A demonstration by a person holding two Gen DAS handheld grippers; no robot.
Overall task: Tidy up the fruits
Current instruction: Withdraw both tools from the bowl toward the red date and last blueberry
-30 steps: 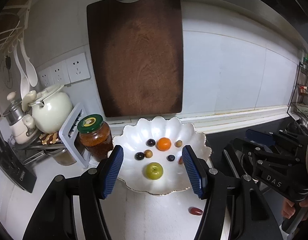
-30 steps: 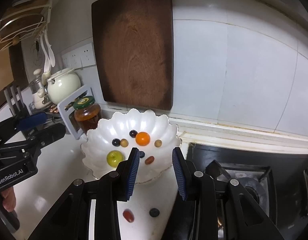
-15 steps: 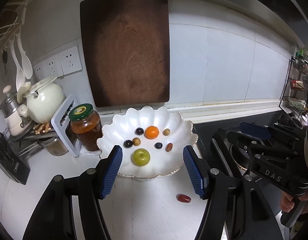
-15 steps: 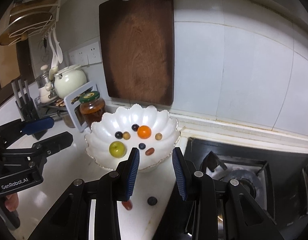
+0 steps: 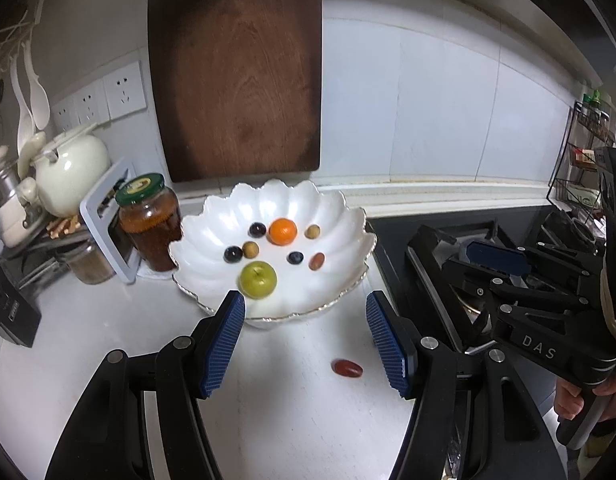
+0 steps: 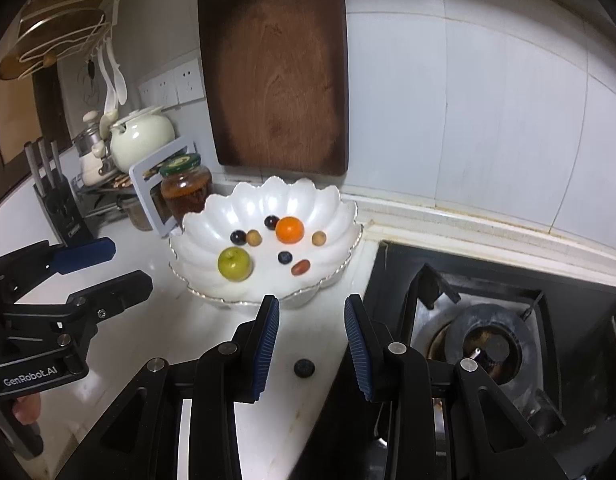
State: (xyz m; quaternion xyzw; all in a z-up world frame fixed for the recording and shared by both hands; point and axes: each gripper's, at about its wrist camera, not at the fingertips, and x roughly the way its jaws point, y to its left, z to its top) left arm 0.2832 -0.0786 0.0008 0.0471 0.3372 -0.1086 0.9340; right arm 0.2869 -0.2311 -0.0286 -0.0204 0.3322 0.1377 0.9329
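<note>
A white scalloped bowl (image 5: 340,208) (image 6: 336,204) on the counter holds a green apple (image 5: 258,279) (image 6: 234,263), an orange (image 5: 282,231) (image 6: 289,229) and several small dark, tan and red fruits. On the counter in front of the bowl lie a red oval fruit (image 5: 347,367) and a dark round berry (image 6: 304,368). My left gripper (image 5: 306,340) is open above the counter, the red fruit low between its fingers, untouched. My right gripper (image 6: 311,338) is open with a narrower gap, the dark berry on the counter just below that gap.
A dark wooden cutting board (image 5: 236,68) leans on the tiled wall behind the bowl. A jar with a green lid (image 5: 150,226), a white rack and a cream teapot (image 5: 70,174) stand at the left. A black gas stove (image 6: 492,340) fills the right side.
Both grippers have pulled back from the bowl and sunk toward the counter. The red fruit now lies between the left fingers and the dark berry sits under the right gripper's gap.
</note>
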